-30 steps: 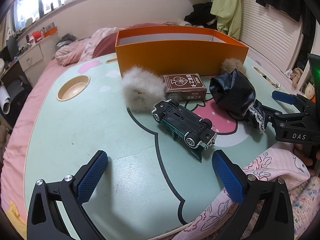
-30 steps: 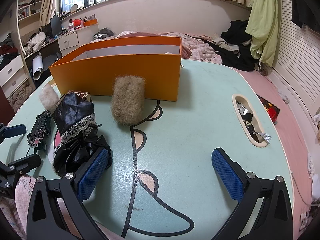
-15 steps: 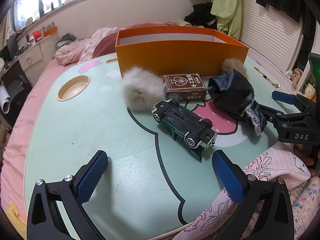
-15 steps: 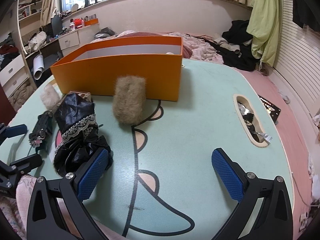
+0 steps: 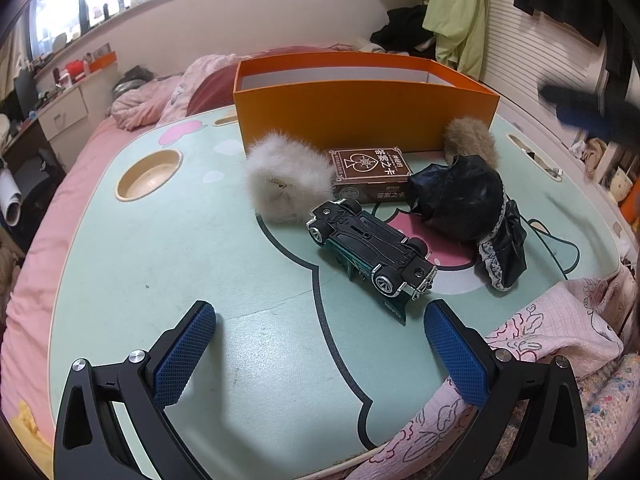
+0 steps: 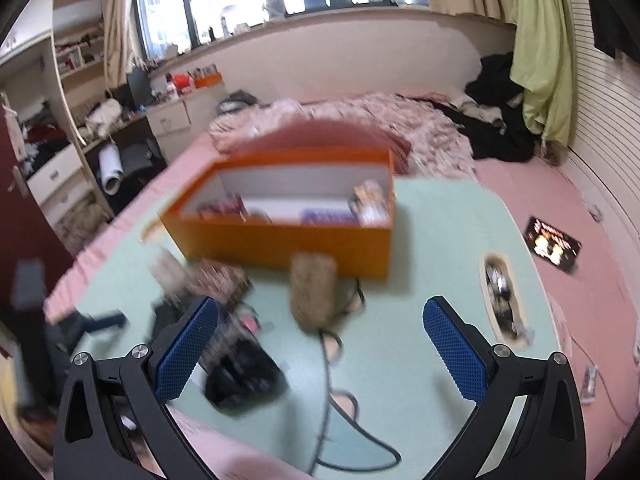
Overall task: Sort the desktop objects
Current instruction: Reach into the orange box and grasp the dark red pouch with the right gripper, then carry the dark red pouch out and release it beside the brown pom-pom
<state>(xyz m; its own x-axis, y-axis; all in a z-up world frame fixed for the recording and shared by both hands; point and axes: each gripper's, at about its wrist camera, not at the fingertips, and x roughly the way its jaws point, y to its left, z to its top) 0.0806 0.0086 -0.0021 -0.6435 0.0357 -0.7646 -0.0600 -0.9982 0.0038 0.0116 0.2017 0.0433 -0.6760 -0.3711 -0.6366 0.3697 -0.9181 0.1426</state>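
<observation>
**Both tongs spread wide and empty over the cluttered table**

In the left wrist view the left gripper [image 5: 320, 344] fills the bottom of the frame, its blue pads far apart with nothing between them, above the mint-green table [image 5: 160, 264]. At frame centre a toy car [image 5: 370, 246] lies upside down, wheels up. Just above and left of it sits a white fluffy ball [image 5: 286, 180], touching a brown card box [image 5: 370, 176] that lies flat. To the right is a crumpled black lace-trimmed cloth [image 5: 472, 204], with a brown fluffy ball [image 5: 472, 138] behind it against the orange box [image 5: 360, 112] in the upper middle. A dark blurred shape at the upper right edge cannot be made out.

The right wrist view is motion-blurred. The right gripper [image 6: 320, 348] spans the lower frame, likewise wide and empty. From this higher angle the orange box at centre shows several items inside, too smeared to identify.
</observation>
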